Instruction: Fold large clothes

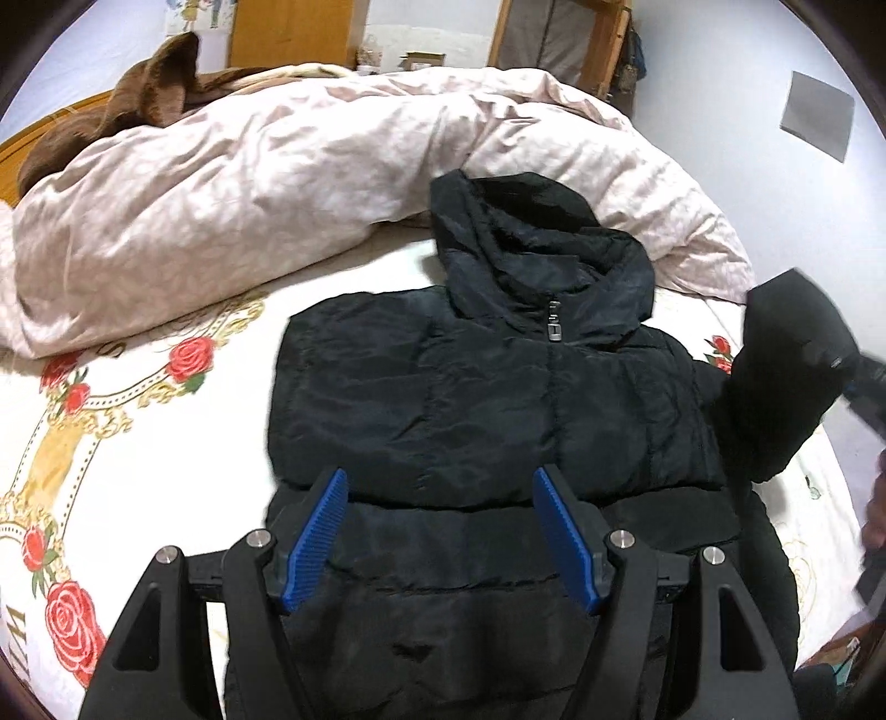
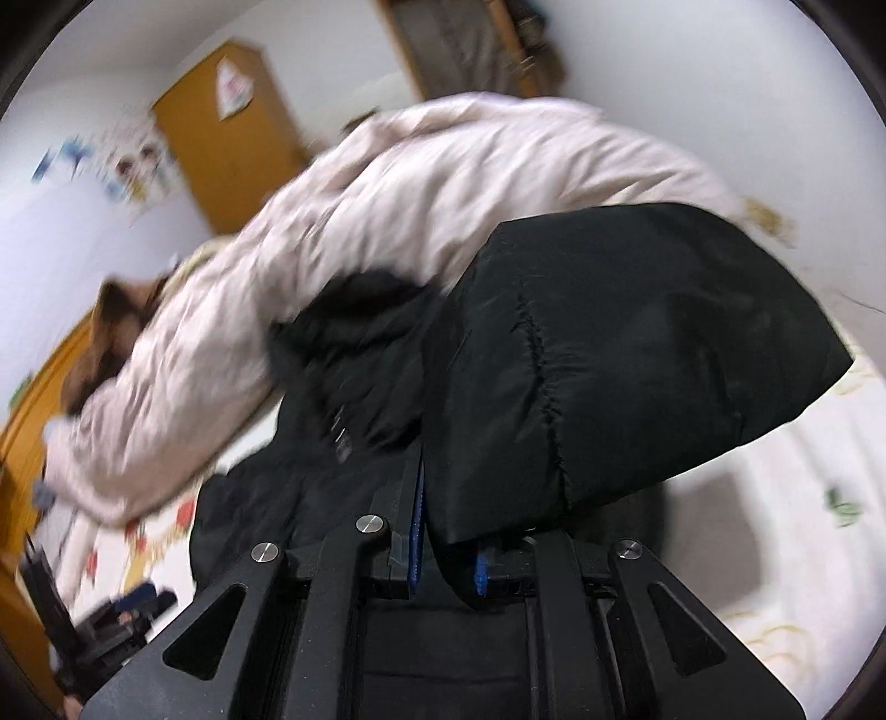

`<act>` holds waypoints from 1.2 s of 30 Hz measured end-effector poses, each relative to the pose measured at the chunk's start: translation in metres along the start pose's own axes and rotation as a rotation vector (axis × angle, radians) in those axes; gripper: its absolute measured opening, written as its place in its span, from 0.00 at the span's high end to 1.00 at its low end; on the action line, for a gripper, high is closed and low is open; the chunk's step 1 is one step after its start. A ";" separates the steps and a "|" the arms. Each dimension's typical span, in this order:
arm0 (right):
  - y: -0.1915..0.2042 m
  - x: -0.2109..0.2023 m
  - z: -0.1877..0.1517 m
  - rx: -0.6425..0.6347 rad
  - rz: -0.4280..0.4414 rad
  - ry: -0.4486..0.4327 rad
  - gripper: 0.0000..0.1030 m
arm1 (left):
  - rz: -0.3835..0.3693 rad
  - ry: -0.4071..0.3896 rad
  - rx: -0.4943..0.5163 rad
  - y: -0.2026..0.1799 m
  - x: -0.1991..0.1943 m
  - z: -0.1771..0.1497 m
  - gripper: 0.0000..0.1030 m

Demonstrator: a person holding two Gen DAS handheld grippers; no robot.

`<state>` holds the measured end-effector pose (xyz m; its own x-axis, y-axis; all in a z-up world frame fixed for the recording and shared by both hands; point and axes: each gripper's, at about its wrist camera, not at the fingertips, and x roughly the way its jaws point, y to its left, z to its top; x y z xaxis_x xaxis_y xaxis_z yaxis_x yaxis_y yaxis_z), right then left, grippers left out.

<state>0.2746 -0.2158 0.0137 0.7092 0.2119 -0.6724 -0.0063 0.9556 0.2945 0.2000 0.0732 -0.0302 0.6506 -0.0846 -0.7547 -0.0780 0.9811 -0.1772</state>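
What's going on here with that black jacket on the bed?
A person with a gripper in each hand is folding a black hooded jacket laid zipped, front up, on a flowered bed sheet. The right gripper is shut on one sleeve and holds it lifted off the bed. The left gripper hangs open over the jacket's lower part, holding nothing. A pink duvet is bunched up behind.

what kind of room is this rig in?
Almost certainly a home bedroom: a bed with a rose-print sheet, a rumpled pink duvet heaped along it, and a wooden wardrobe against the wall. The black jacket lies spread on the bed.
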 end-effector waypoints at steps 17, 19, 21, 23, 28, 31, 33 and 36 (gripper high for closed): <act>0.057 0.044 -0.052 -0.187 0.134 0.124 0.24 | -0.014 0.012 -0.079 0.028 0.007 -0.001 0.31; 0.037 0.032 -0.047 -0.139 0.098 0.082 0.24 | -0.041 0.013 -0.064 0.017 0.012 0.007 0.31; 0.008 0.030 -0.040 -0.075 0.026 0.058 0.24 | -0.089 0.025 -0.038 0.001 0.025 0.016 0.31; -0.024 0.032 -0.037 -0.013 -0.046 0.065 0.24 | -0.101 0.047 -0.004 -0.018 0.042 0.023 0.31; -0.077 0.048 -0.033 0.070 -0.158 0.068 0.54 | -0.154 0.055 0.034 -0.057 0.067 0.035 0.31; -0.075 0.081 -0.038 0.042 -0.140 0.127 0.55 | -0.186 0.035 0.055 -0.075 0.070 0.038 0.31; -0.066 0.106 -0.047 0.004 -0.115 0.170 0.55 | -0.188 0.040 0.066 -0.082 0.080 0.037 0.31; -0.059 0.120 -0.050 -0.022 -0.127 0.168 0.55 | -0.139 0.085 0.077 -0.085 0.110 0.036 0.31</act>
<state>0.3248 -0.2362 -0.1184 0.5774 0.1188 -0.8078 0.0592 0.9807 0.1866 0.3052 -0.0131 -0.0756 0.5845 -0.2317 -0.7776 0.0687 0.9690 -0.2372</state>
